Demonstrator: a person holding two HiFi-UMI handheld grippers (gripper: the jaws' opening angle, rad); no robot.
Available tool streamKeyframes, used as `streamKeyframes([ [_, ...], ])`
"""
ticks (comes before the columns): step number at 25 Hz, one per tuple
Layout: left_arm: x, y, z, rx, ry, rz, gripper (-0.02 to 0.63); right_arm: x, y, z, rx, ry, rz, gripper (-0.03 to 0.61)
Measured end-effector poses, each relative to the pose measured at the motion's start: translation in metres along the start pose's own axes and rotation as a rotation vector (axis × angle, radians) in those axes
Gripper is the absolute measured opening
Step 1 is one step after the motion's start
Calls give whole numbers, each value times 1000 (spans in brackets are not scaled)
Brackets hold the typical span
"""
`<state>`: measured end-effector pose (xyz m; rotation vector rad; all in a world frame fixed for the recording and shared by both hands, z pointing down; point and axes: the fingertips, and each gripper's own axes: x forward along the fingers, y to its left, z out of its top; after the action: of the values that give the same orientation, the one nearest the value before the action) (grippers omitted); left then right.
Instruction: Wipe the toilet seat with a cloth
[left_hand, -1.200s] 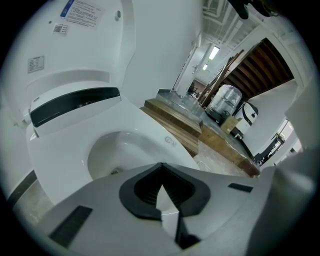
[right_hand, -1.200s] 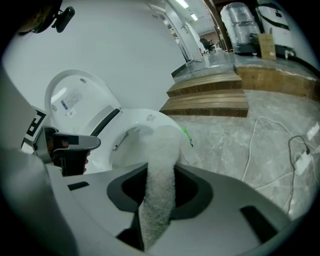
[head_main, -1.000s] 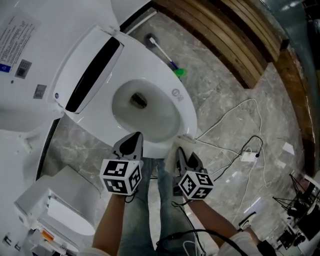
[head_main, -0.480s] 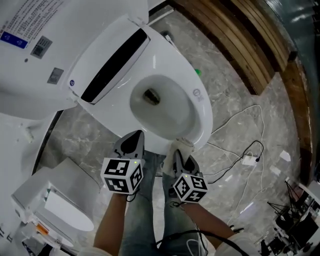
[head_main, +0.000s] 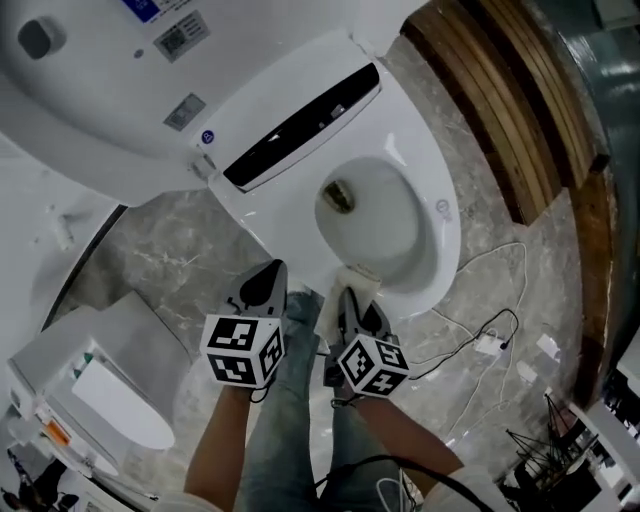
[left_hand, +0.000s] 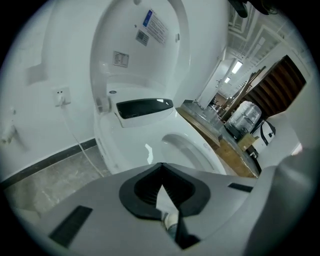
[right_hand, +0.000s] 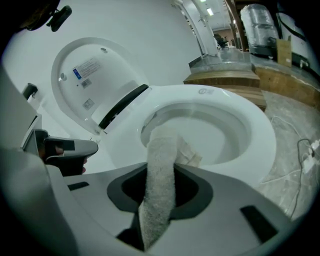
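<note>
Both grippers and the head view are shifting sideways versus a second ago: the toilet now sits further up and right in the head view and is turned, and the brush that was lying beside it is out of frame. Nearest, the person's legs (head_main: 295, 440) in jeans are standing just short of the toilet front. The left gripper (head_main: 266, 283) is hanging over the floor (head_main: 170, 260) by the toilet's near-left corner, its jaws pressed together with nothing between them (left_hand: 161, 175), so it is doing no work. The right gripper (head_main: 350, 300) is clamping a pale terry cloth (head_main: 357, 274). In the right gripper view the cloth (right_hand: 161, 155) is running out between the jaws (right_hand: 160, 192) as a rolled strip, with its free end reaching over the front edge of the toilet seat (head_main: 443, 250) toward the bowl (head_main: 370, 215). Whether it is pressing on the seat or just above it is not clear. Beyond, the dark panel (head_main: 300, 125) is sitting at the back of the seat and the lid (head_main: 100, 70) is standing raised. Off to the right, cables (head_main: 480, 300) are trailing on the floor and a wooden platform (head_main: 500, 100) is running along the far side. Progress reads as early: the cloth is in hand and at the front rim, but the seat ring (right_hand: 260, 125) is looking uniformly white with no streaks, so how much is wiped cannot be told. The sides and back of the ring likely remain to be done.
</note>
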<state>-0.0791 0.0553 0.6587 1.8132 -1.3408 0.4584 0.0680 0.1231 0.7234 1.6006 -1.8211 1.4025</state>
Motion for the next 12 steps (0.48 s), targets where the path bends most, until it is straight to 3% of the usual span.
streamKeyframes([
  [7,-17,25,-1,-60,-34,6,11,29,40,17,-14,1,20,100],
  [12,-25,38,0,-93,-50,3,11,48,65,16,43,28,38,100],
])
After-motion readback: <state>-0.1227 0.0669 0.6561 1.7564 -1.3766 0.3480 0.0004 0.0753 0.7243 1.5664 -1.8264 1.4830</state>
